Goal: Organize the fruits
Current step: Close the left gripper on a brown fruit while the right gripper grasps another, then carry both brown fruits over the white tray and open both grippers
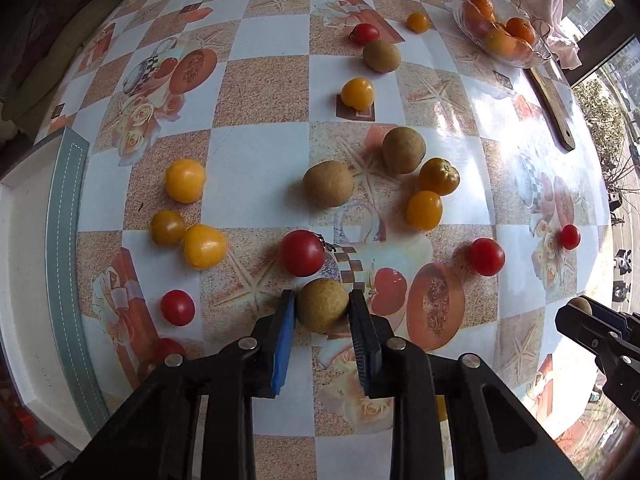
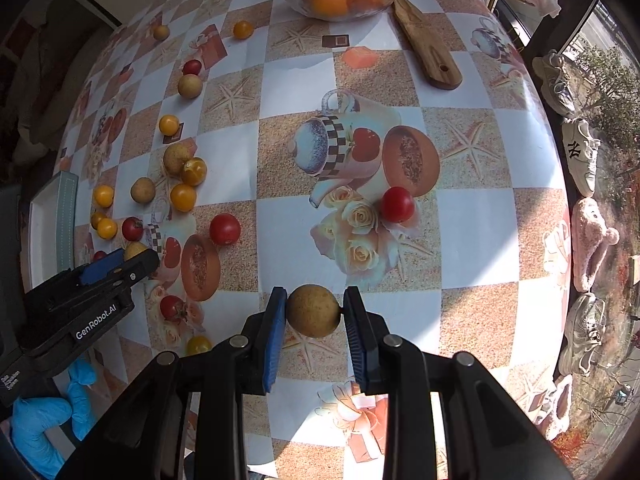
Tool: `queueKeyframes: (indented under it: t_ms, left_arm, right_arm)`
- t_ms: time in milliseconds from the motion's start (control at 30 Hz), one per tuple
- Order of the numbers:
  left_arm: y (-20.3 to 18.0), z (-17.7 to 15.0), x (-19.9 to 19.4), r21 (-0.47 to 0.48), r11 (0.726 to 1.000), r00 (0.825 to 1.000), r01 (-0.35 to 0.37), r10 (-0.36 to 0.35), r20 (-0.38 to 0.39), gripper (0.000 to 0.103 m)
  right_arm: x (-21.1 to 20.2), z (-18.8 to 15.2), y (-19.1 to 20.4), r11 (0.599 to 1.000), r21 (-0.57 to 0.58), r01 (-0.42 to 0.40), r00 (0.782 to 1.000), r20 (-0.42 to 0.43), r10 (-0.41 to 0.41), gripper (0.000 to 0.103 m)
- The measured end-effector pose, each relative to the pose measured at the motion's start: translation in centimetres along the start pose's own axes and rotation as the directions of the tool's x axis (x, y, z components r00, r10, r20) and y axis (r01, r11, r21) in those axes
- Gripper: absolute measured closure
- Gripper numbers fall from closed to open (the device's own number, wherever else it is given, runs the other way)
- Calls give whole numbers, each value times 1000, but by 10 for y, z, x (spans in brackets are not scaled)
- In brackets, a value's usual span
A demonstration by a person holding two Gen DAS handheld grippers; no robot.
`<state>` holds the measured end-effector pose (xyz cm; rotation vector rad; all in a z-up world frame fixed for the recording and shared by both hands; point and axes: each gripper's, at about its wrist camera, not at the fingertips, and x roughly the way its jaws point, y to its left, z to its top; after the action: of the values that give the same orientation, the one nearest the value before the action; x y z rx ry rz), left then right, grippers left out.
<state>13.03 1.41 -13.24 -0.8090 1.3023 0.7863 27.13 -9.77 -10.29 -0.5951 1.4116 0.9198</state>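
Red and yellow tomatoes and tan round fruits lie scattered on the patterned tablecloth. My left gripper is shut on a tan round fruit, just in front of a red tomato. My right gripper is shut on another tan round fruit, with a red tomato further ahead. The left gripper also shows in the right wrist view, at the left. The right gripper shows at the right edge of the left wrist view.
A glass bowl of oranges stands at the far side, beside a wooden board. A white tray with a teal rim sits at the left table edge. Shoes lie on the floor to the right.
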Motion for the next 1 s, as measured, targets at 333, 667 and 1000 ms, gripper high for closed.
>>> queueKeyframes:
  t_ms: [333,667,1000]
  left_arm:
    - [34,-7,-22,-41,995,995,89,-87,44,75]
    - [113,-27,-66,-167,985,990,55,-32,136,75]
    - [245,-69,-76,-370,923,978,-104,163,131,75]
  right_arm:
    - [-17,6,33,997,-70,-39,999,21,40,71]
    - [-22,25,124,967,-237,-90,995,7,95,71]
    - [7,31,272,870,-453,-193,981,-87,173,71]
